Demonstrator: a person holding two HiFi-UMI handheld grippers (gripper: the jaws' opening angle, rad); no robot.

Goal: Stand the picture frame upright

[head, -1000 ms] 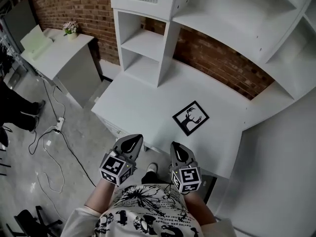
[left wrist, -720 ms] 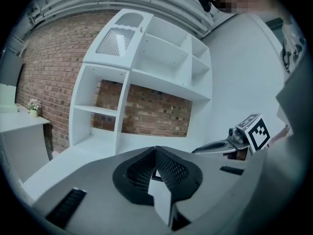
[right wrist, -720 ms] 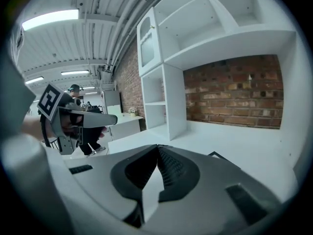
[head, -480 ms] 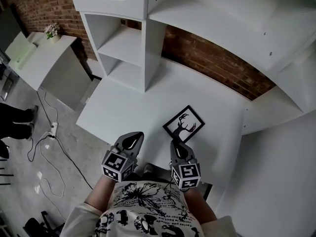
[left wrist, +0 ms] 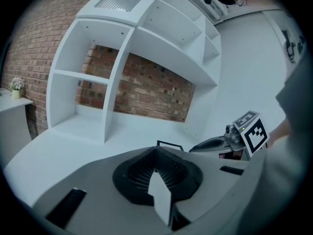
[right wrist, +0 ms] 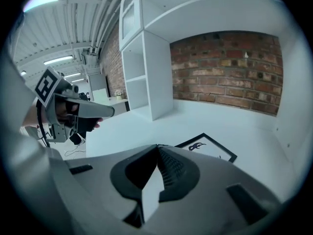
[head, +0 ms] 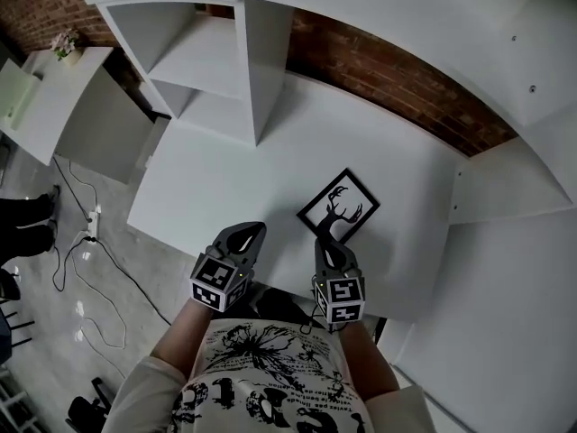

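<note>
A black picture frame (head: 339,207) with a deer silhouette lies flat on the white desk (head: 225,179), right of centre. In the right gripper view the picture frame (right wrist: 208,148) shows just past the jaw tips; in the left gripper view only the picture frame's far edge (left wrist: 169,145) peeks above them. My right gripper (head: 325,243) is shut and empty, its tip at the frame's near corner; touching or not, I cannot tell. My left gripper (head: 250,233) is shut and empty over the desk's near edge, well left of the frame.
White shelving (head: 216,52) stands at the desk's back left and wraps overhead against a brick wall (head: 388,70). A low white side table (head: 54,106) with a small flower pot (head: 65,43) stands to the left. Cables (head: 81,269) lie on the floor.
Both grippers have moved forward and down toward the desk, both shut throughout. The right one now reaches the frame's near corner. The frame has stayed flat where it was.
</note>
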